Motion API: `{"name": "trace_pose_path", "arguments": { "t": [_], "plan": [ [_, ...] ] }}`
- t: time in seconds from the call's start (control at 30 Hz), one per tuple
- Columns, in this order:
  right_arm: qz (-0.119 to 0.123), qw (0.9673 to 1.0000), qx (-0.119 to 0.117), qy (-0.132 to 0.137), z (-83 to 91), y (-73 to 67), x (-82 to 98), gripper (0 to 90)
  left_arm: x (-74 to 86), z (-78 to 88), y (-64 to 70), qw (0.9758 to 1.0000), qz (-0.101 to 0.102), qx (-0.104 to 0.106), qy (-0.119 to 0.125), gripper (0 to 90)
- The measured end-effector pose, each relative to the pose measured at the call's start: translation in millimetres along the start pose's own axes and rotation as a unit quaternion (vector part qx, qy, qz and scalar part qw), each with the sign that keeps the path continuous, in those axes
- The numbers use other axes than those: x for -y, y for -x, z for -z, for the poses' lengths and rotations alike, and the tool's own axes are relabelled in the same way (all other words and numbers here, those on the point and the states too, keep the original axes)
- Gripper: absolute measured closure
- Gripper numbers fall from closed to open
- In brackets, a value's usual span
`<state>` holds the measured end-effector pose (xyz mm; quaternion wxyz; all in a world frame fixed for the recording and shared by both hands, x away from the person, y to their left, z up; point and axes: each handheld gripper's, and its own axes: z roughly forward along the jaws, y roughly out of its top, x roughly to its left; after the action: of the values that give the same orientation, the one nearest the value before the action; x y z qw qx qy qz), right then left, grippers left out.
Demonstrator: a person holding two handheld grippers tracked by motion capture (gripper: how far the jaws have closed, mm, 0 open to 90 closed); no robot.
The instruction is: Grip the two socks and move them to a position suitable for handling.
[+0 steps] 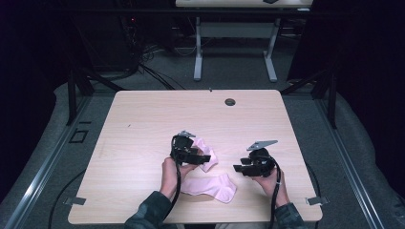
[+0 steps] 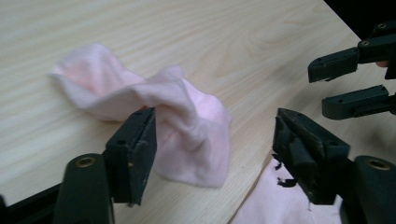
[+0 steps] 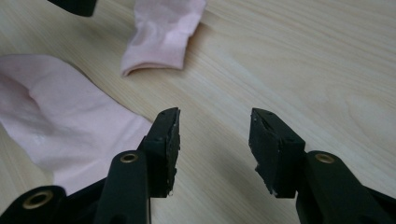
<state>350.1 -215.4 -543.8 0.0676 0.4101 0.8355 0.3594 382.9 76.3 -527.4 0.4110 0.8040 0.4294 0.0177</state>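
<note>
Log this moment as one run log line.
left gripper: open over crumpled pink sock | right gripper: open, empty | flat pink sock: on table

Dark room, grey carpet [image 1: 229, 71], wooden table [image 1: 143, 124], second desk [image 1: 234, 28] behind.

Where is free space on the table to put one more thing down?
The table is bare along its far edge near the cable hole and down its left side. It is crowded at the near middle, where two pink socks lie between both grippers.
</note>
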Motion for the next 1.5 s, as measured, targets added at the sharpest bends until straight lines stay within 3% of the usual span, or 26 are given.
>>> {"name": "trace_pose_path", "arguments": {
  "t": [0.1, 0.2, 0.27, 0.5, 0.6, 0.73, 0.9, 1.0, 1.23, 1.3, 1.33, 1.37, 1.4, 1.43, 1.5],
  "plan": [
    [0.008, 0.9999, -0.005, -0.003, -2.9, -7.1, -10.3, 52.1, 4.0, 23.0, -12.7, 0.9995, -0.003, -0.028, 0.015, 30.0],
    [0.014, 0.9999, -0.010, 0.001, -8.3, -14.6, -23.7, 52.1, 4.7, 34.8, -35.8, 0.9985, 0.027, -0.042, 0.023, 30.3],
    [0.023, 0.9997, -0.009, 0.000, -16.6, -25.1, -38.6, 52.4, 2.6, 38.9, -45.8, 0.9976, 0.031, -0.056, 0.025, 32.2],
    [0.003, 0.9996, -0.015, -0.024, -42.1, -26.9, -46.4, 52.2, -15.7, 31.5, -63.2, 0.9973, 0.036, -0.061, 0.019, 33.7],
    [-0.005, 0.9997, -0.010, -0.021, -45.5, -29.1, -49.5, 51.7, -28.4, 22.3, -64.6, 0.9976, 0.027, -0.063, 0.005, 34.1],
    [-0.006, 0.9996, 0.003, -0.028, -54.3, -31.9, -54.4, 51.1, -47.8, -3.2, -64.1, 0.9972, 0.008, -0.068, -0.030, 36.9],
    [-0.007, 0.9991, 0.003, -0.042, -65.1, -33.5, -54.6, 53.9, -57.3, -39.3, -65.3, 0.9928, -0.022, -0.074, -0.092, 43.2],
    [0.002, 0.9986, 0.013, -0.051, -69.3, -35.4, -53.2, 57.1, -54.5, -50.0, -64.7, 0.9910, -0.025, -0.066, -0.114, 47.9],
    [0.024, 0.9968, 0.021, -0.073, -76.9, -37.7, -47.9, 69.3, -50.2, -60.4, -58.7, 0.9886, -0.038, -0.066, -0.130, 66.1],
    [0.019, 0.9973, 0.017, -0.069, -78.2, -37.5, -47.2, 69.8, -48.1, -61.6, -58.9, 0.9884, -0.037, -0.065, -0.132, 71.5],
    [0.015, 0.9977, 0.014, -0.065, -77.9, -36.8, -47.0, 69.3, -47.6, -61.6, -59.3, 0.9885, -0.038, -0.065, -0.131, 73.9],
    [0.003, 0.9987, -0.007, -0.050, -73.0, -33.2, -48.1, 64.5, -47.1, -61.2, -59.3, 0.9888, -0.035, -0.064, -0.130, 78.1],
    [0.003, 0.9987, -0.007, -0.050, -73.0, -33.2, -48.1, 64.5, -46.7, -61.0, -59.3, 0.9889, -0.036, -0.064, -0.130, 78.1],
    [-0.014, 0.9992, -0.010, -0.036, -68.5, -30.7, -50.6, 54.8, -46.0, -60.7, -59.4, 0.9886, -0.039, -0.065, -0.130, 81.0],
    [-0.017, 0.9993, -0.008, -0.032, -67.8, -30.4, -51.8, 53.4, -44.3, -60.4, -59.6, 0.9894, -0.034, -0.064, -0.126, 81.9]
  ]
}}
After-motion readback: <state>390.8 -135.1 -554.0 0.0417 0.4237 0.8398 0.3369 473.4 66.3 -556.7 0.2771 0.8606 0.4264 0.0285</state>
